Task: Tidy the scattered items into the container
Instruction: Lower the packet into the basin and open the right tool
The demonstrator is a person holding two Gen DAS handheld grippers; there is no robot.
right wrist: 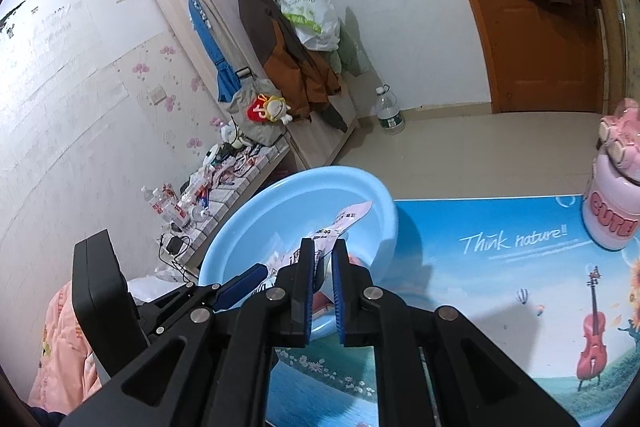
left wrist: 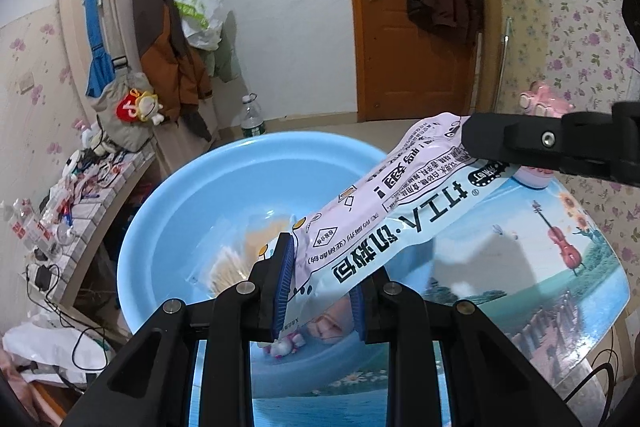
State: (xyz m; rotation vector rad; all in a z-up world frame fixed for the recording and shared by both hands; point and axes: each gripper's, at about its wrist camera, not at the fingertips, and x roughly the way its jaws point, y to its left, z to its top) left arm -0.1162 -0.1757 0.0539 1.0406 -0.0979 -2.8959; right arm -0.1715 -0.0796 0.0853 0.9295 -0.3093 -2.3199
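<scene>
Left hand-held gripper: one, clenched on the lower end of the snack packet. Right hand-held gripper: one, clenched on the packet's other end. Together they hold the packet stretched at a slant over the near rim of the basin, clear of the worktop.

Risk, judged:
- Uneven release. If one grip lets go first, the packet is likely to swing from the other end and may land across the rim or on the worktop rather than inside.
- The far end reaches out past the rim toward the pink bottle; a sideways sweep of the right gripper could knock the bottle over.
- Tight, slick film. Pulling the two ends apart may slide the packet out of the pads or strain a seam.
- The basin sits at the worktop's edge; a downward press on its rim could tip it.

Count:
- Snack packet: one, held.
- Basin: one, blue.
- In the basin: one clear bag of pale sticks, one small pink-and-white toy, one further pinkish item, partly hidden.
- Pink bottle: one, upright on the worktop, well apart from the basin.
</scene>
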